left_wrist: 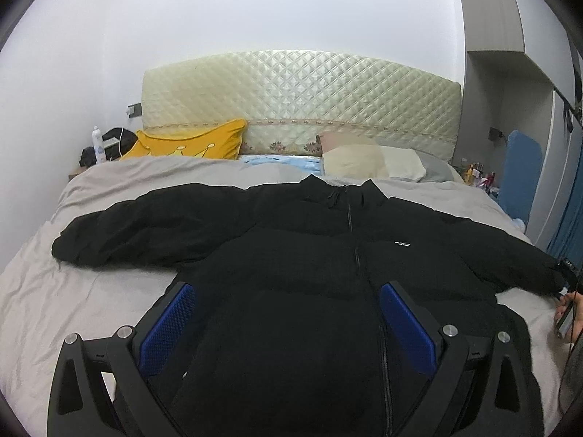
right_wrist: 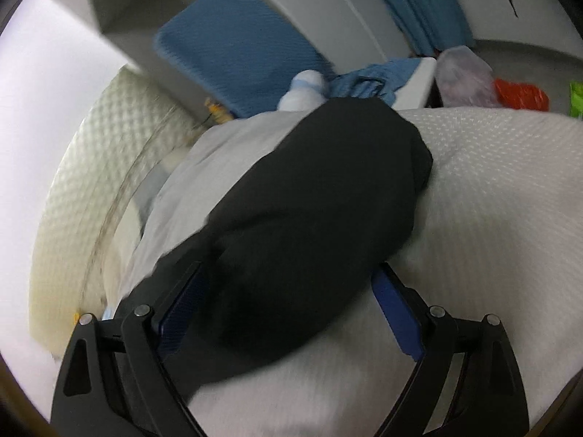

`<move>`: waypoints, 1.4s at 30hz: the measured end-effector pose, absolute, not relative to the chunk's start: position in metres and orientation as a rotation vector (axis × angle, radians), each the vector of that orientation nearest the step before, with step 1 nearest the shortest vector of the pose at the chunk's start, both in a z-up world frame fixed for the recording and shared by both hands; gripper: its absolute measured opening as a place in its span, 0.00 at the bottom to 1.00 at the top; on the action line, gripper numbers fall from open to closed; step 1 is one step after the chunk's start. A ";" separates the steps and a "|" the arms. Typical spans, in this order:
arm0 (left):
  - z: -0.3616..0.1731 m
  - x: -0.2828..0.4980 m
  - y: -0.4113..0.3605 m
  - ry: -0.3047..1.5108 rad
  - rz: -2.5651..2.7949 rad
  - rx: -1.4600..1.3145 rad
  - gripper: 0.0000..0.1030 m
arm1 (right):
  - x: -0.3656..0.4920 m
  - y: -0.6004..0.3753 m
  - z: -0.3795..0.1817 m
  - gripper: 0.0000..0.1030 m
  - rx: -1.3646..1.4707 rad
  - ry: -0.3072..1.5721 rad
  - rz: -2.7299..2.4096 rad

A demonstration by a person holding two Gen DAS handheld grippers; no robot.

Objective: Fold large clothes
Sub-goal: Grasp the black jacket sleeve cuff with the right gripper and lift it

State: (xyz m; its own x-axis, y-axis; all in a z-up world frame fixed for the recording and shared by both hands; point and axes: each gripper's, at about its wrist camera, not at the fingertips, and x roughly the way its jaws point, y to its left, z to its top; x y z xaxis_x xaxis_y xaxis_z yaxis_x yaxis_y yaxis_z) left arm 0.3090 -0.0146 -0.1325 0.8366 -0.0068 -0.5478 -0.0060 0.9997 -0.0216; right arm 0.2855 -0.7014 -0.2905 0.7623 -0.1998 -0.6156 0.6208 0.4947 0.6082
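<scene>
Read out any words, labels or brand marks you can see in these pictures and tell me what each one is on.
None can be read.
Small white chest print on the black jacket: two short lines, too small to read.
White marks on the jacket's cuff at the right edge: too small to read.
Blue label on the white bottle beside the bed: blurred.
Right wrist view: no text shows.

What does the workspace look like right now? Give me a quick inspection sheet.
Surface: grey-sheeted bed, wrinkled.
Job's things: black padded zip jacket laid flat, front up, sleeves spread.
Clutter: yellow pillow, cream pillows, white spray bottle.
Grippers: left tongs open above the jacket's body; right tongs open astride its sleeve end.
Cables: white cable on the bedside stand.
Surroundings: quilted cream headboard, blue cushion.
</scene>
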 end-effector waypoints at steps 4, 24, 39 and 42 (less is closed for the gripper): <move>-0.154 0.330 -0.022 0.629 0.003 0.004 1.00 | 0.298 -0.716 -0.299 0.79 0.955 0.461 -0.527; -0.157 0.327 0.015 0.673 -0.029 0.014 1.00 | 0.294 -0.665 -0.134 0.06 0.657 0.324 -0.517; -0.109 0.241 0.055 0.605 -0.028 -0.039 1.00 | 0.261 -0.549 0.002 0.06 0.582 0.236 -0.309; -0.108 0.227 0.061 0.611 -0.052 -0.051 1.00 | 0.256 -0.510 0.026 0.06 0.512 0.240 -0.271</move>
State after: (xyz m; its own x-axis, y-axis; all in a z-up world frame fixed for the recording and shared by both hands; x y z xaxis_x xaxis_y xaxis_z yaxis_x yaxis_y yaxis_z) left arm 0.2273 0.0607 -0.1076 0.8176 -0.0634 -0.5722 0.0334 0.9975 -0.0628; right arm 0.2557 -0.5104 0.0257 0.9364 -0.1945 -0.2920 0.3136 0.8373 0.4479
